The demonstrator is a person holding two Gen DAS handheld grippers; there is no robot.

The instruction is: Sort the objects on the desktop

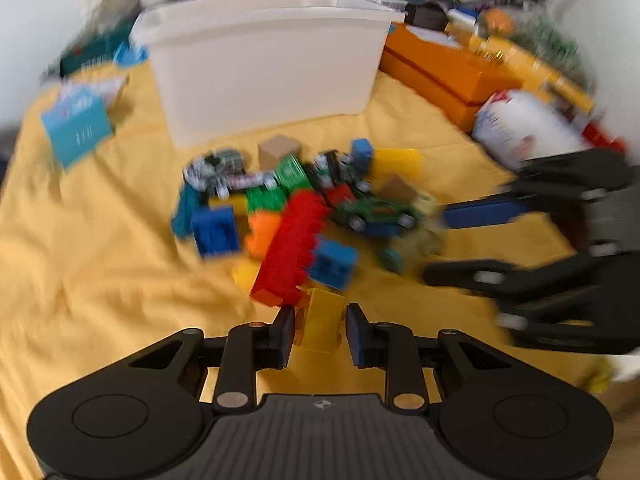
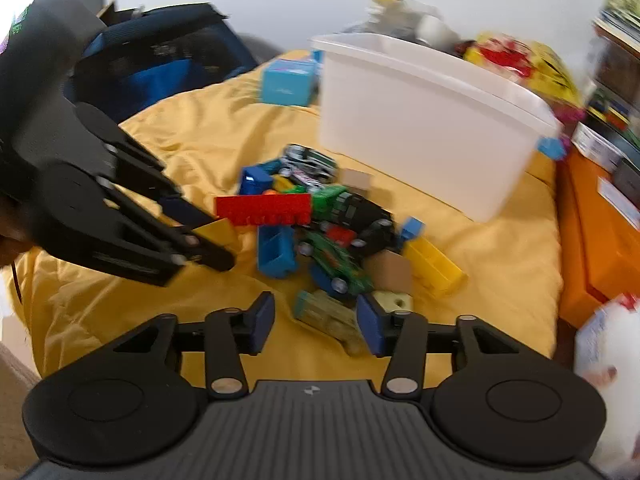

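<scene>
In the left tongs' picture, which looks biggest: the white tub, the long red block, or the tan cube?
1. White tub, clearly the biggest.
2. Long red block.
3. Tan cube, smallest, though it lies farther from the camera than the red block, which shrinks it somewhat.

Work surface is covered by a wrinkled yellow cloth (image 1: 92, 240), creased throughout. A plain white wall (image 2: 260, 0) is seen behind it; lighting is even and soft. Far edge is lined with clutter: a stack of orange boxes (image 1: 444, 72) on the right side, a light-blue carton (image 2: 286, 82) at the back left, a yellow-and-red bag (image 2: 516, 60) against the wall. A dark blue fabric bag (image 2: 160, 60) is set past the cloth's left edge. A strip of beige carpeted floor (image 2: 12, 372) is visible at lower left. Both views are motion-blurred, so finer detail cannot be resolved.
</scene>
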